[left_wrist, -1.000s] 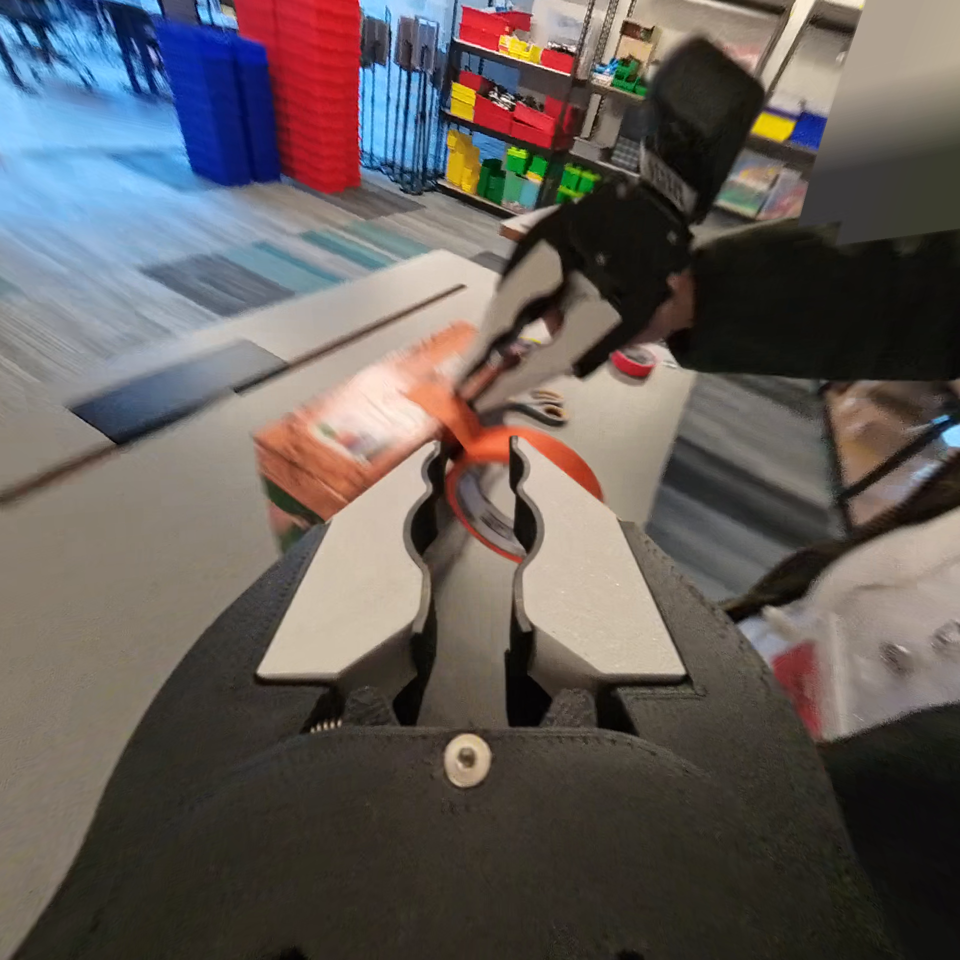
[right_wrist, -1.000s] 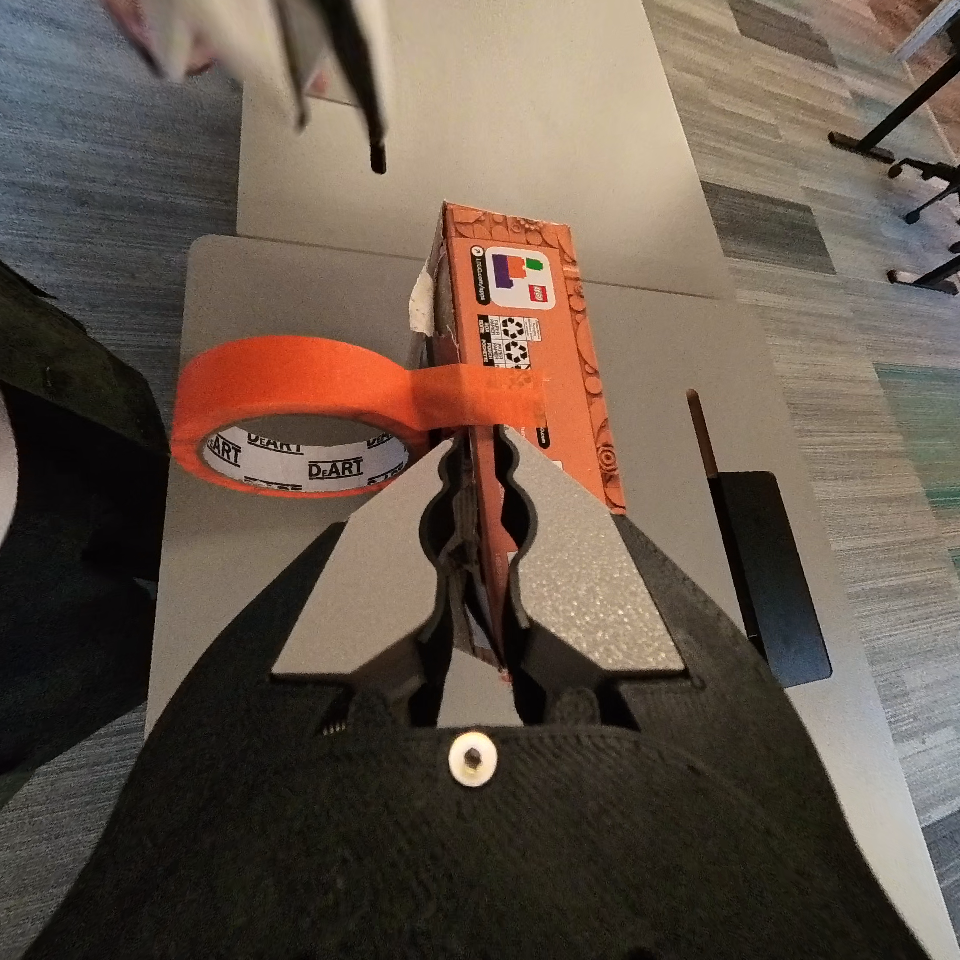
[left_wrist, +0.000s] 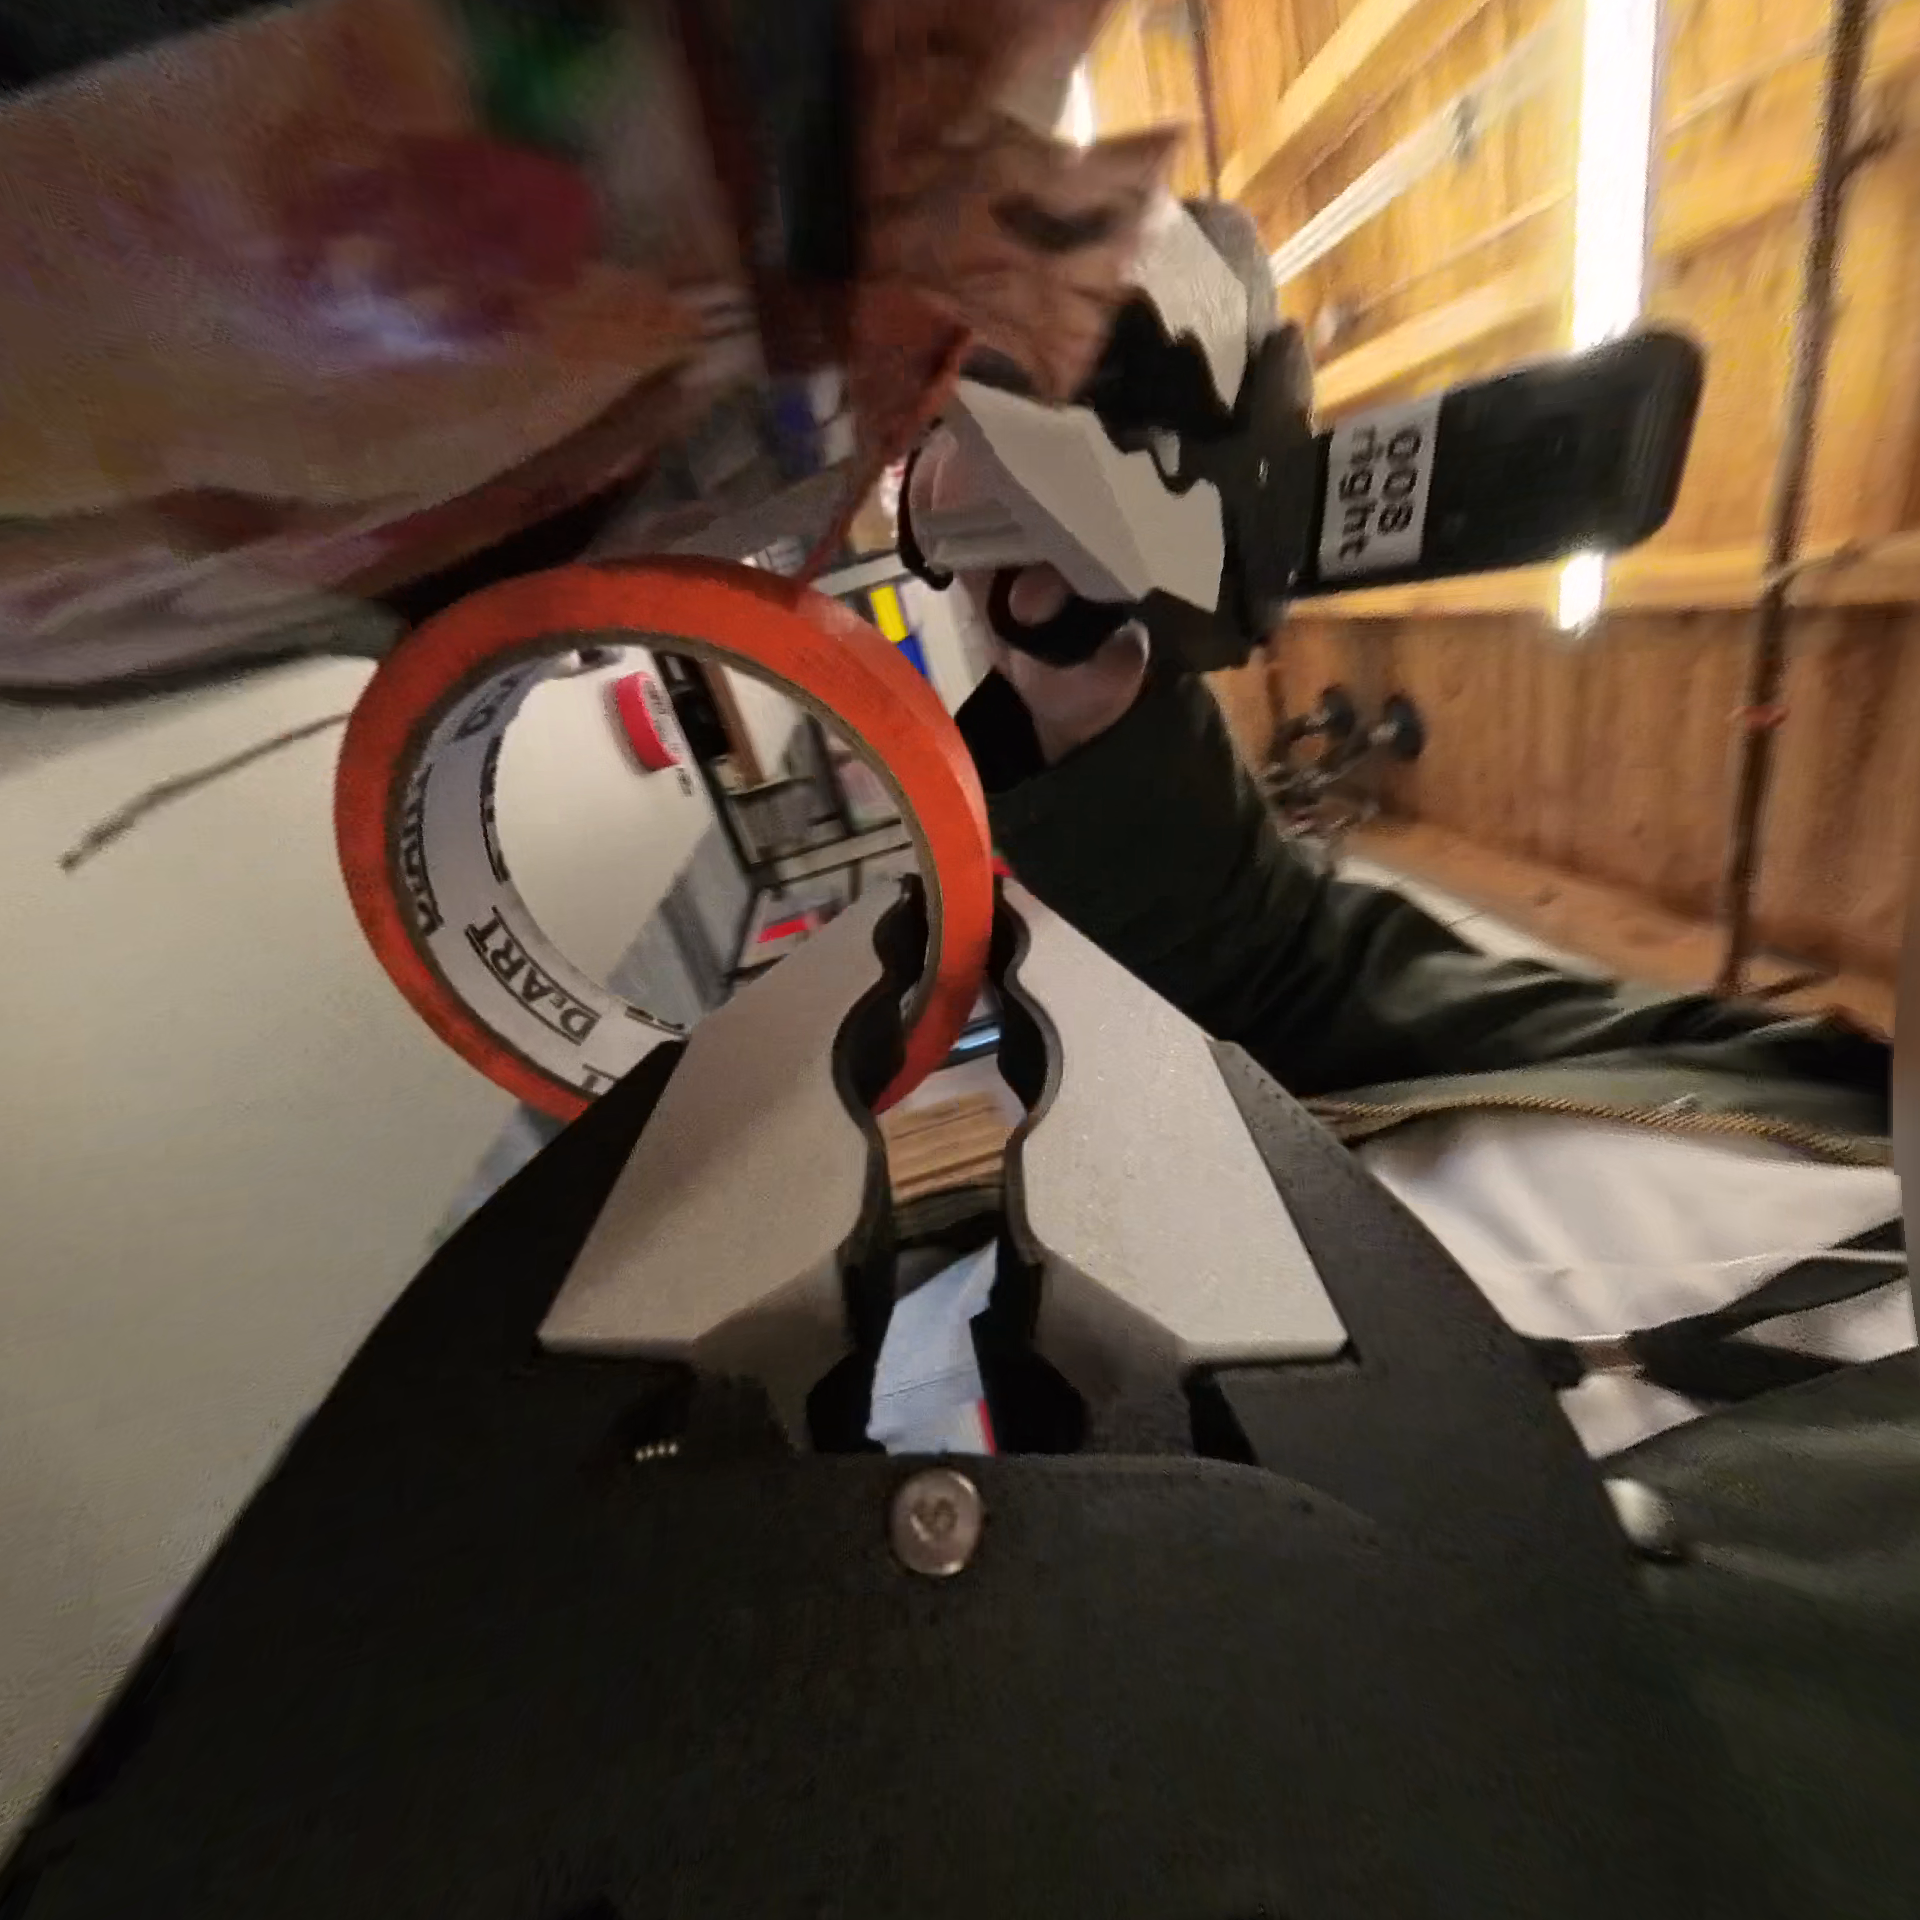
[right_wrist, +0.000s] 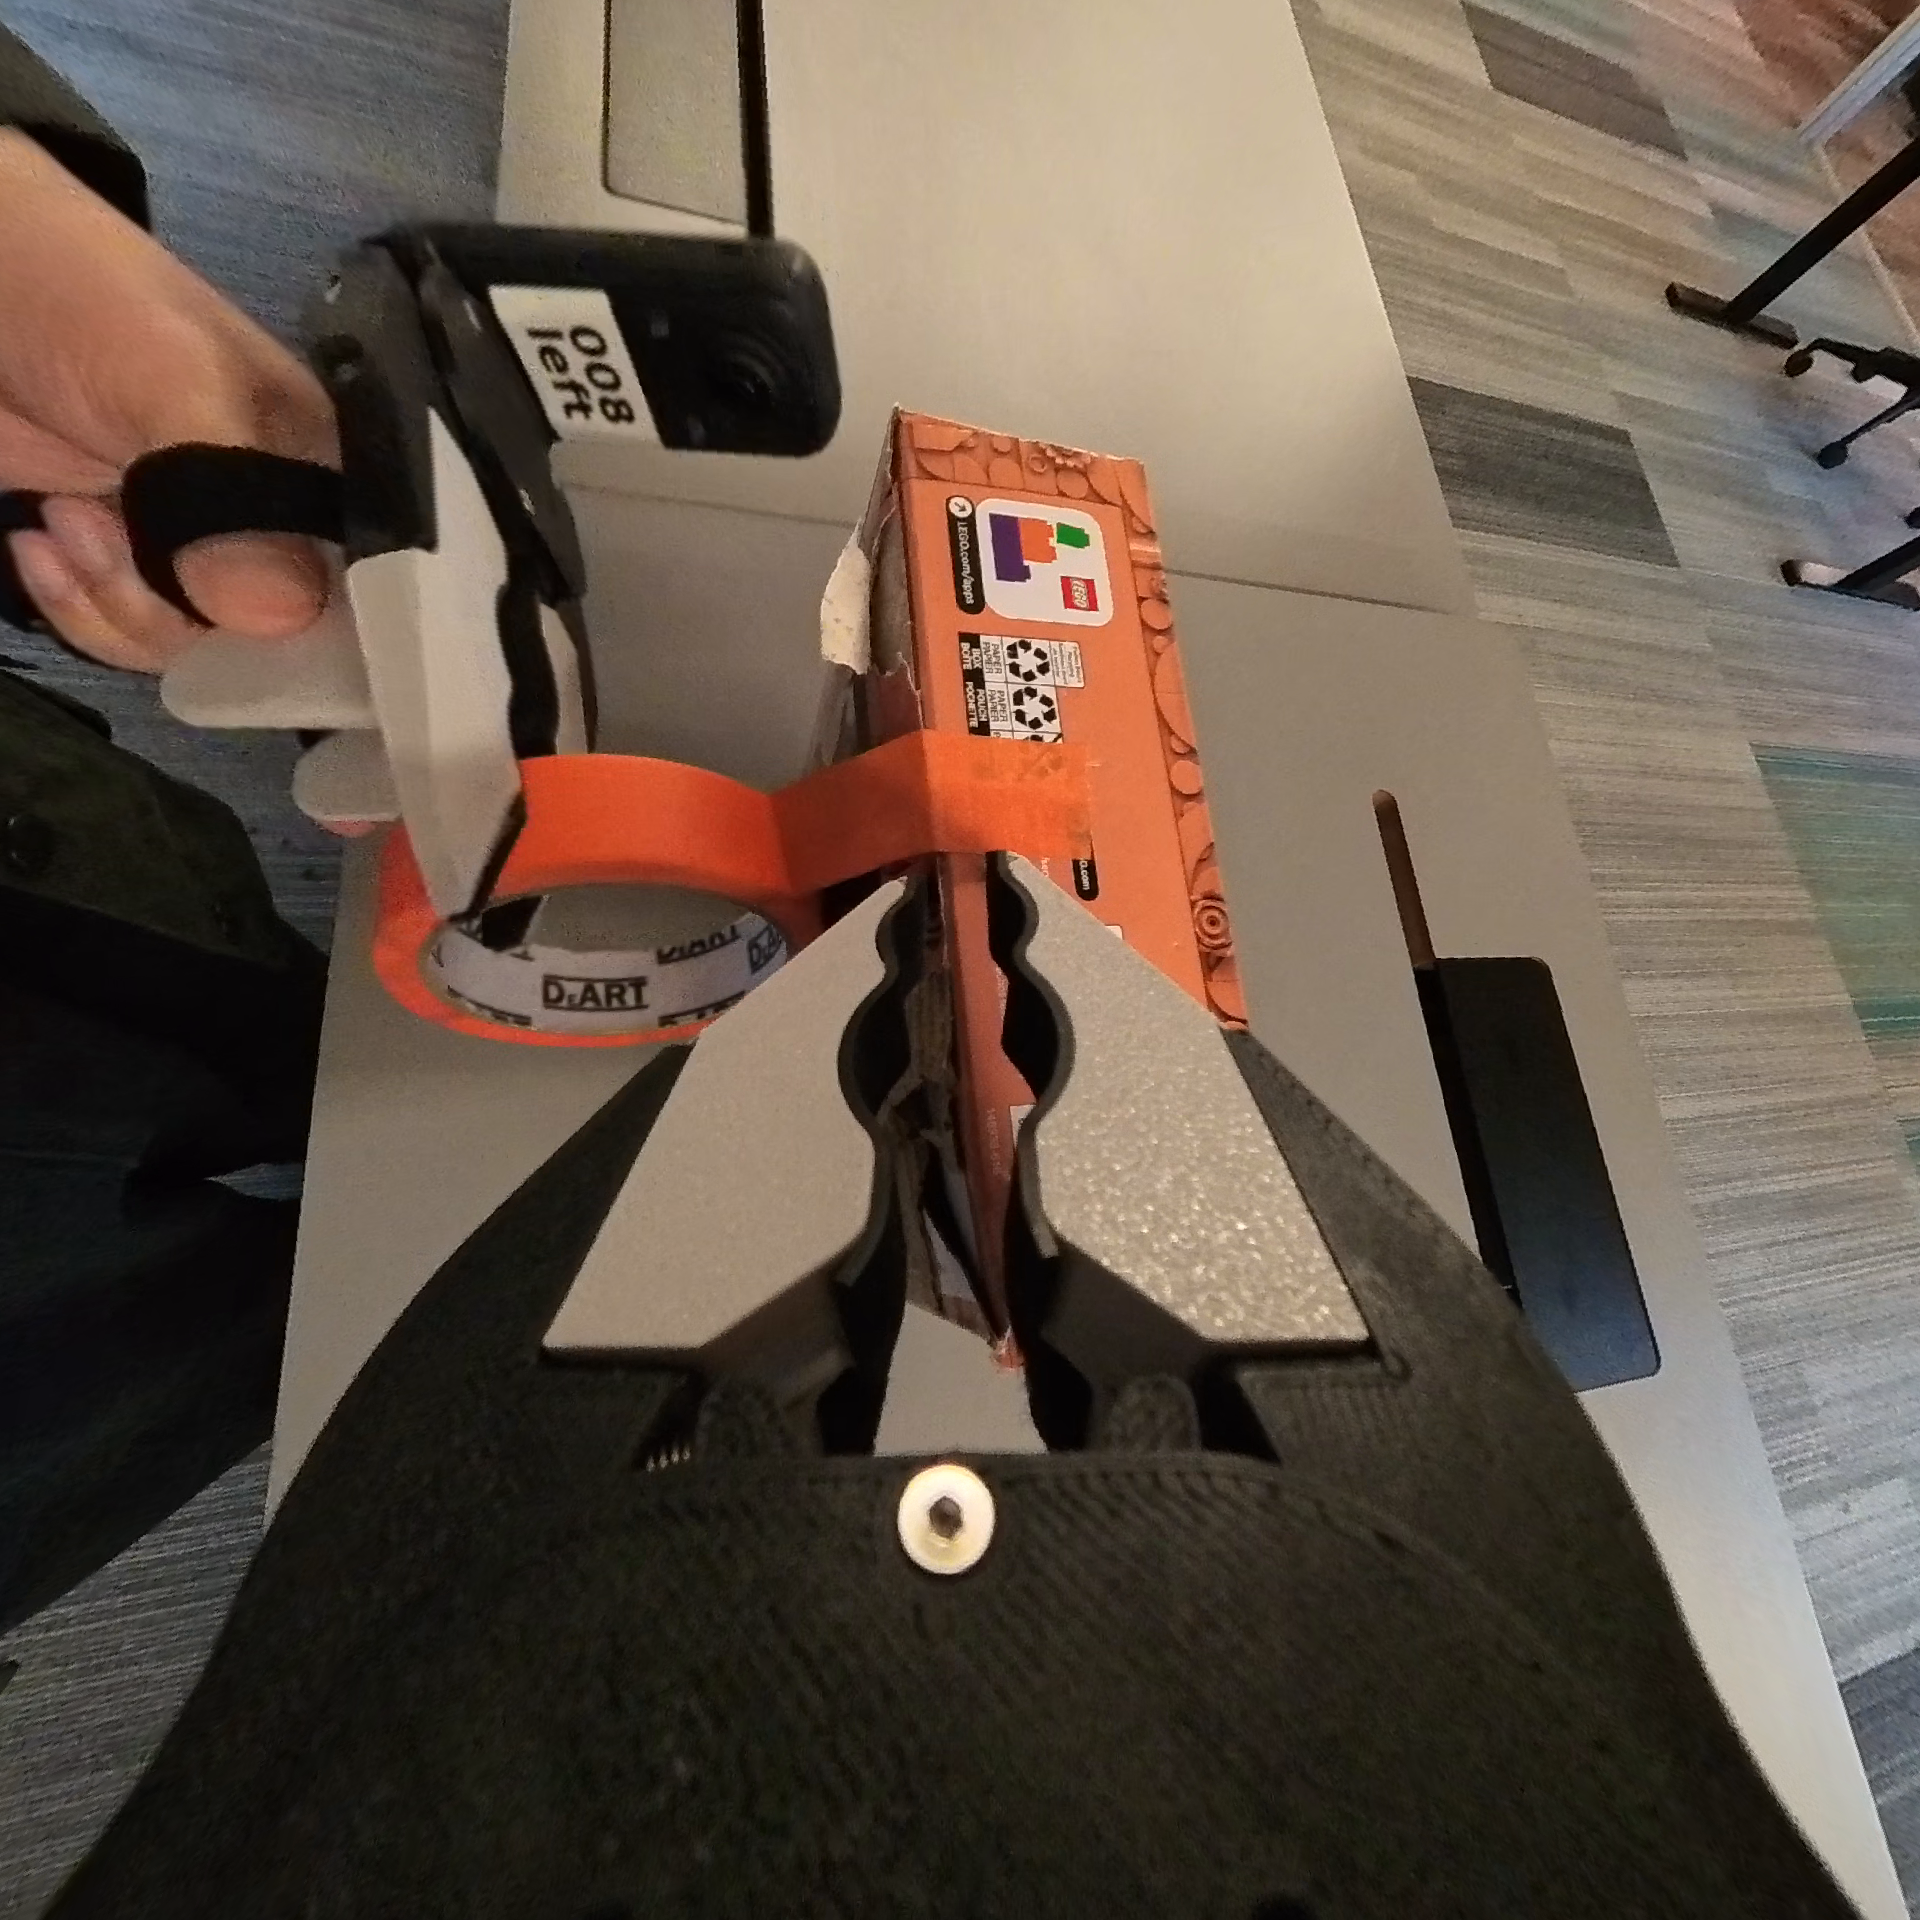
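Currently I log: grey table (right_wrist: 1039, 260); on it an orange box (right_wrist: 1070, 748), edge pinched by my right gripper (right_wrist: 951, 904); orange tape roll (left_wrist: 655, 821), wall nipped by my left gripper (left_wrist: 951, 914); one strip (right_wrist: 935, 795) already stuck, uncut.

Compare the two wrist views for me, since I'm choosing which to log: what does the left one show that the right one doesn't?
Only the left wrist view shows a wooden wall, a red roll seen through the tape's hole, and the right tool from outside.

Only the right wrist view shows the tape strip stuck across the box, the grey table, the carpet, and the left tool from outside.

Both show the orange tape roll clamped by the left tool, and the box, blurred in the left view, gripped by the right tool.
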